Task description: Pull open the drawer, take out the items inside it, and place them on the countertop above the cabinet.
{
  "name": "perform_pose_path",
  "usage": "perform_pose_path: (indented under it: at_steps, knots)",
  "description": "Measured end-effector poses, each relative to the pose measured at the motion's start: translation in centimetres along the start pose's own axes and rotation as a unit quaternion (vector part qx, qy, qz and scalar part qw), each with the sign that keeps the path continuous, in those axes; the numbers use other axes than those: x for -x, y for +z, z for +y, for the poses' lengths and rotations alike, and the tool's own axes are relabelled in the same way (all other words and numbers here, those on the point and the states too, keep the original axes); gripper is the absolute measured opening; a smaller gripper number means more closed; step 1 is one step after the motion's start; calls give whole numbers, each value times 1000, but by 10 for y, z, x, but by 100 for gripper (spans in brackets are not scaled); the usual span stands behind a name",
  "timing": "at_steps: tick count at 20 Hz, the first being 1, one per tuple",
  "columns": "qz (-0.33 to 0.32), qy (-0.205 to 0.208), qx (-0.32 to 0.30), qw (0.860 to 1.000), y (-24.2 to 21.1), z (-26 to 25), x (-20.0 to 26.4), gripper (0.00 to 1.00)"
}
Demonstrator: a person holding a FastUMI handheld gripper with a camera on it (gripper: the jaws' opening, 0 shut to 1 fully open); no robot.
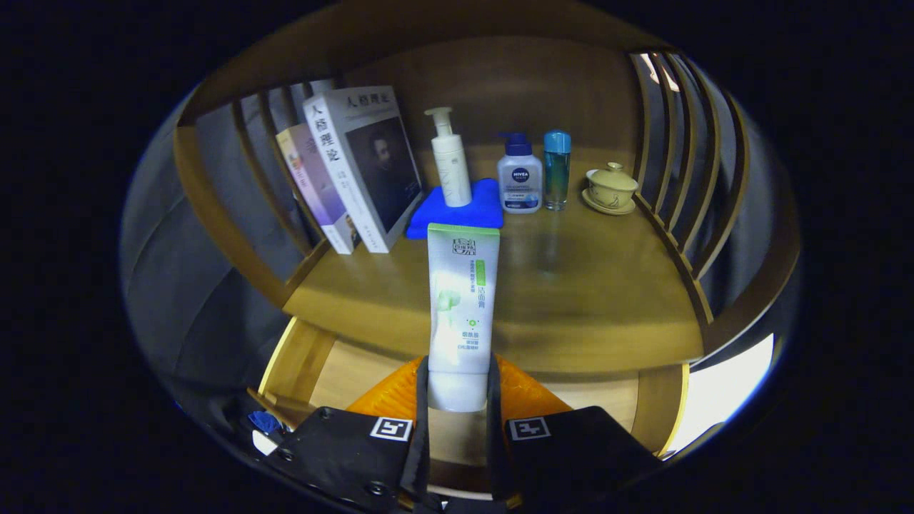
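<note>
A white and green tube of facial cleanser [460,307] stands upright between my fingers, cap end down. My gripper [457,385] is shut on its lower part and holds it just in front of the wooden countertop [585,300]. Below the fingers lies the pulled-out drawer [335,371], its pale wooden bottom showing. On the countertop beyond the tube, a white pump bottle [450,160] stands on a folded blue cloth [460,210].
Two books [357,178] lean at the countertop's back left. A small white pump bottle with a blue cap [519,178], a slim blue bottle [556,170] and a lidded cup on a saucer [610,189] stand at the back right. Slatted wooden rails [678,143] close both sides.
</note>
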State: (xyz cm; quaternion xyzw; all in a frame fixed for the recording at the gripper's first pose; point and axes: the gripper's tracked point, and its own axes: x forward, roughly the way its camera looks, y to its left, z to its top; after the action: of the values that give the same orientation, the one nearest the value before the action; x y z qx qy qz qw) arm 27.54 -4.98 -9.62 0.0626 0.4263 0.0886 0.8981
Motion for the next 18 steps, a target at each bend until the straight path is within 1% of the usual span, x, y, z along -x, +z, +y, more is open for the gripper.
perform_pose_path:
  at_steps: [3, 5, 6, 9, 12, 15, 17, 18]
  knots:
    - [12, -6, -19, 1000, 18, 0, -25, 35]
    - [27, -21, -30, 999, 23, -7, -37, 35]
    - [33, -26, -35, 998, 26, -9, -43, 37]
    - [46, -36, -40, 998, 26, -10, -55, 38]
    - [49, -41, -42, 997, 23, -9, -62, 43]
    - [27, -43, -57, 997, 33, -7, -61, 52]
    - [1, -30, -61, 998, 40, 0, -50, 67]
    - [-15, -31, -54, 998, 44, 0, -44, 75]
